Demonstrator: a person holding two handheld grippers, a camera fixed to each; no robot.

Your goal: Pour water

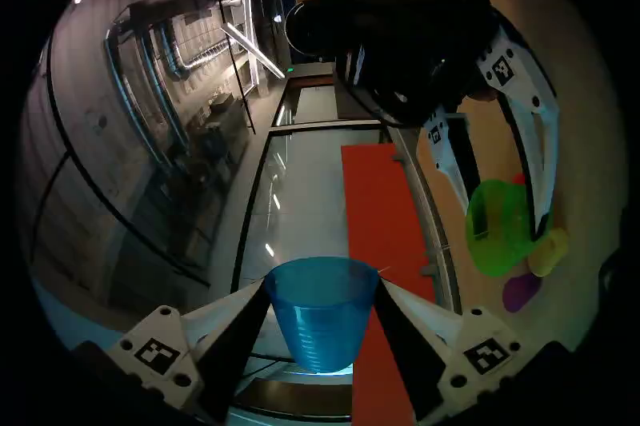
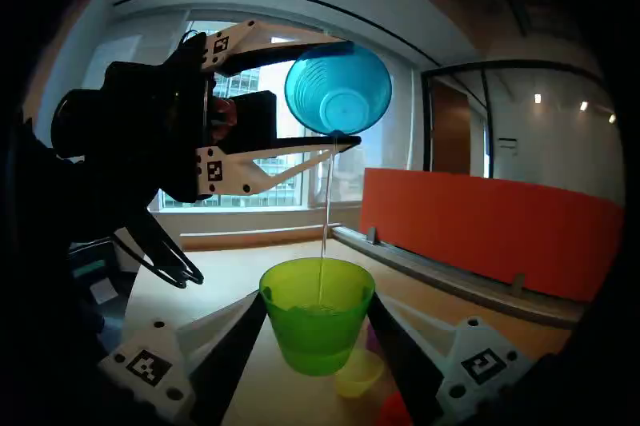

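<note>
A blue cup (image 1: 322, 312) sits between the fingers of my left gripper (image 1: 322, 306), which is shut on it. In the right gripper view the blue cup (image 2: 338, 89) is tipped on its side high up, and a thin stream of water (image 2: 326, 210) falls from its rim into the green cup (image 2: 318, 322). My right gripper (image 2: 318, 326) is shut on the green cup, held upright over the table. In the left gripper view the green cup (image 1: 498, 226) appears at the right, between the right gripper's white fingers (image 1: 534, 146).
A small yellow cup (image 2: 358, 373) and a purple one (image 1: 521, 290) lie on the wooden table (image 2: 232, 274) under the green cup. An orange partition (image 2: 496, 226) runs along the table's far edge. Windows (image 2: 264, 178) stand behind.
</note>
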